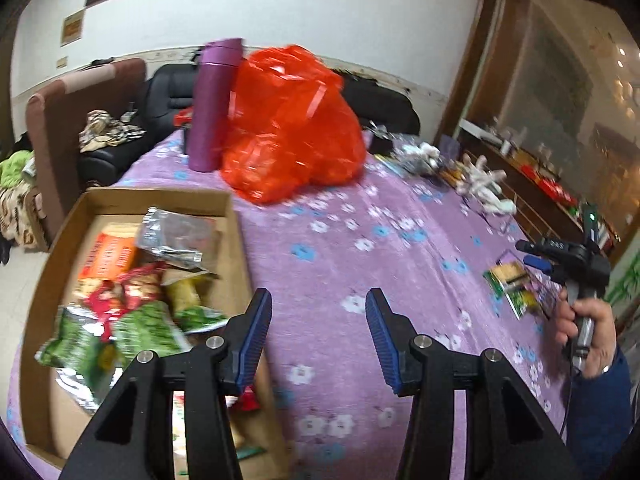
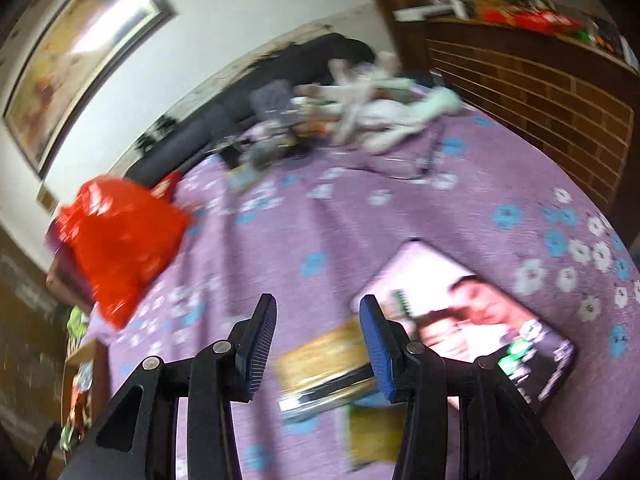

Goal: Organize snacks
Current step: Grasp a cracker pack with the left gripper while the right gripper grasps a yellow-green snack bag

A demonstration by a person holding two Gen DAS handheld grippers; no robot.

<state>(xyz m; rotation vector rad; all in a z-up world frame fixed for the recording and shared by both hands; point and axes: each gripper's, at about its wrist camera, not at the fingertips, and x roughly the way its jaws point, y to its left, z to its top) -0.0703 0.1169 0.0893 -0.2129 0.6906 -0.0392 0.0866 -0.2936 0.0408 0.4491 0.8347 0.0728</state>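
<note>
A cardboard box [image 1: 236, 240] at the left of the left wrist view holds several snack packets [image 1: 132, 300], green, red, orange and silver. My left gripper [image 1: 318, 316] hovers open by the box's right wall, over bare cloth, with nothing between its fingers. At the far right, a hand [image 1: 588, 328] holds my right gripper [image 1: 534, 254] above loose packets [image 1: 512, 284]. In the blurred right wrist view, my right gripper [image 2: 316, 320] stands open just above a yellow packet [image 2: 324, 364], without touching it. A flat purple packet [image 2: 472, 312] with a picture lies to the right, and a green-yellow one [image 2: 372, 432] lies nearer.
A purple flowered cloth [image 1: 360, 240] covers the table. A red plastic bag [image 1: 292, 124] and a tall purple bottle [image 1: 214, 104] stand at the back. White soft toys and small clutter [image 2: 372, 120] lie at the far right corner. Beyond it stand a wooden cabinet [image 2: 540, 92] and sofas [image 1: 100, 120].
</note>
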